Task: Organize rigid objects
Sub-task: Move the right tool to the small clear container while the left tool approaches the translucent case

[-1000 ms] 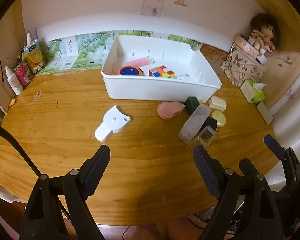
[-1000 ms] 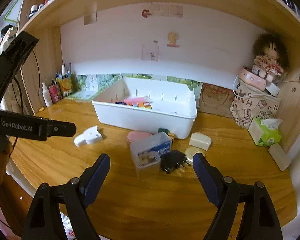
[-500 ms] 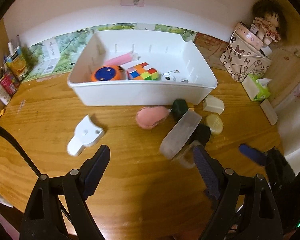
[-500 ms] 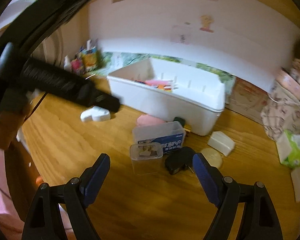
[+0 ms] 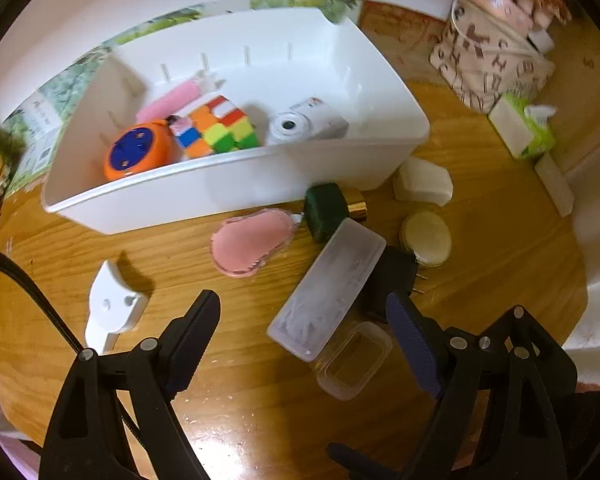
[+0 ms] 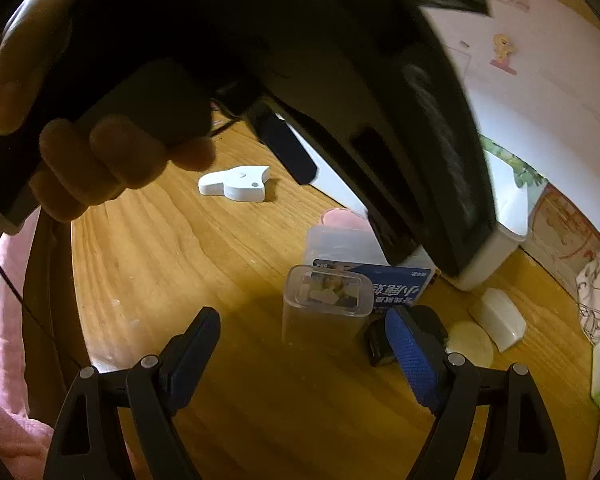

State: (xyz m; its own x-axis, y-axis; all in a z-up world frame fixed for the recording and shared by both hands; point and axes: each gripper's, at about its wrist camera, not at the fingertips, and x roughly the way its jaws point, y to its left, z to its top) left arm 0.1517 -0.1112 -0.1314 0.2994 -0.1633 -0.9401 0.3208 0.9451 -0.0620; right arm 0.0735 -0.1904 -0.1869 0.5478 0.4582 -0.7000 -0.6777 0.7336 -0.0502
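Bin at the back of the table, loose items in front

In the white plastic bin (image 5: 236, 184) a multicoloured puzzle cube (image 5: 216, 126) is set between an orange round gadget (image 5: 138, 152) on its left and a white cylindrical camera (image 5: 306, 124) on its right; before the bin, on the wooden table (image 5: 260, 420), a pink oval pad (image 5: 250, 242) is placed left of a frosted rectangular plastic case (image 5: 328, 294).

Surface: a glossy wooden table (image 5: 236, 408) with glare patches was seen.
Wall: a white wall (image 6: 540, 92) bearing a small yellow sticker (image 6: 503, 49) was shown.
Backsplash: a leaf-patterned strip (image 5: 76, 76) was seen behind.
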